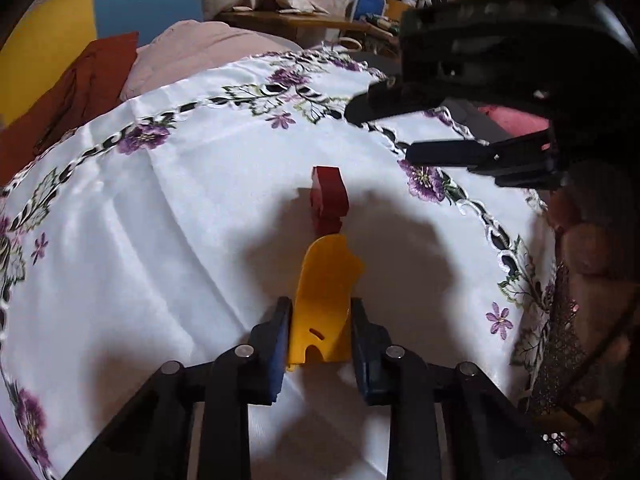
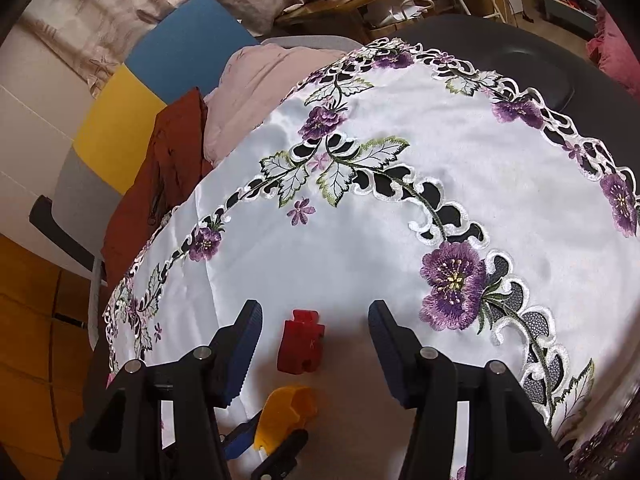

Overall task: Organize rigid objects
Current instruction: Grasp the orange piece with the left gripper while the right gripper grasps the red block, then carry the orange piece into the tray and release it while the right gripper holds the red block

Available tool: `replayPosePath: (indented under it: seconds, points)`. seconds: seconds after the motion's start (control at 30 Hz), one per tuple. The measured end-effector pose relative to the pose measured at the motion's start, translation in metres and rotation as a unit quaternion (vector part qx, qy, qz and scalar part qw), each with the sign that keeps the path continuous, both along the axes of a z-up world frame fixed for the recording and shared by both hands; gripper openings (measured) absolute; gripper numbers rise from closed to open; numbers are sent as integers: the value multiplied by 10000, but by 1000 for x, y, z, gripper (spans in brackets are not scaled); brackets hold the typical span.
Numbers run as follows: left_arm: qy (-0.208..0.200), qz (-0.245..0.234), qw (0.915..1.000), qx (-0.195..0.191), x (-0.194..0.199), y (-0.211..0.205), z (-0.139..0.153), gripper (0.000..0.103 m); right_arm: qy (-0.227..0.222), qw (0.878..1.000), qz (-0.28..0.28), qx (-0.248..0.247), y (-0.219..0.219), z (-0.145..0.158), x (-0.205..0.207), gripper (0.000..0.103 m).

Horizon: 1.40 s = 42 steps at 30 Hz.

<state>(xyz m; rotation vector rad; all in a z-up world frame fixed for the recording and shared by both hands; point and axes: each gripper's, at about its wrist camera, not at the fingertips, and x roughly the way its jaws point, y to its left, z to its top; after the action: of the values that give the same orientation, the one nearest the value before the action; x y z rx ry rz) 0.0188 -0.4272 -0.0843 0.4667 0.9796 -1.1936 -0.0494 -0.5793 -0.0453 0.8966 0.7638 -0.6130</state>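
Observation:
My left gripper [image 1: 320,312] is shut on a yellow plastic piece [image 1: 326,292] and holds it just above the white embroidered tablecloth [image 1: 180,208]. A dark red plastic piece [image 1: 328,200] lies on the cloth right in front of the yellow one. My right gripper [image 1: 384,132] is open and empty, hovering at the upper right in the left wrist view. In the right wrist view the right gripper [image 2: 314,316] is open above the red piece [image 2: 301,346], with the yellow piece [image 2: 286,416] and the left fingers [image 2: 240,436] below it.
A rust-red cloth [image 1: 68,108] and a pink cushion [image 1: 208,52] lie past the table's far left edge. A wooden shelf with clutter [image 1: 320,20] stands behind. A chair with blue and yellow panels [image 2: 152,92] is at the left. The dark table edge [image 2: 520,52] shows at the back right.

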Motion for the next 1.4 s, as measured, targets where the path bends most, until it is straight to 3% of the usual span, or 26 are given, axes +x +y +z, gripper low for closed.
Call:
replayPosePath:
  seconds: [0.43, 0.7, 0.73, 0.87, 1.2, 1.4]
  points:
    - [107, 909, 9945, -513, -10, 102, 26, 28, 542, 9966, 603, -108, 16, -16, 25, 56]
    - [65, 1181, 9904, -709, -21, 150, 41, 28, 882, 9925, 768, -360, 24, -18, 46, 54]
    - [71, 1224, 9896, -746, -22, 155, 43, 28, 969, 9915, 781, -369, 24, -22, 50, 52]
    - [128, 1438, 9854, -905, -19, 173, 49, 28, 1417, 9825, 1067, -573, 28, -33, 60, 14]
    - [133, 2043, 9721, -1144, -10, 221, 63, 28, 1451, 9821, 1118, -437, 28, -39, 61, 14]
    - [115, 2675, 9546, -1305, 7, 273, 74, 28, 1475, 9814, 1128, -479, 29, -38, 59, 14]
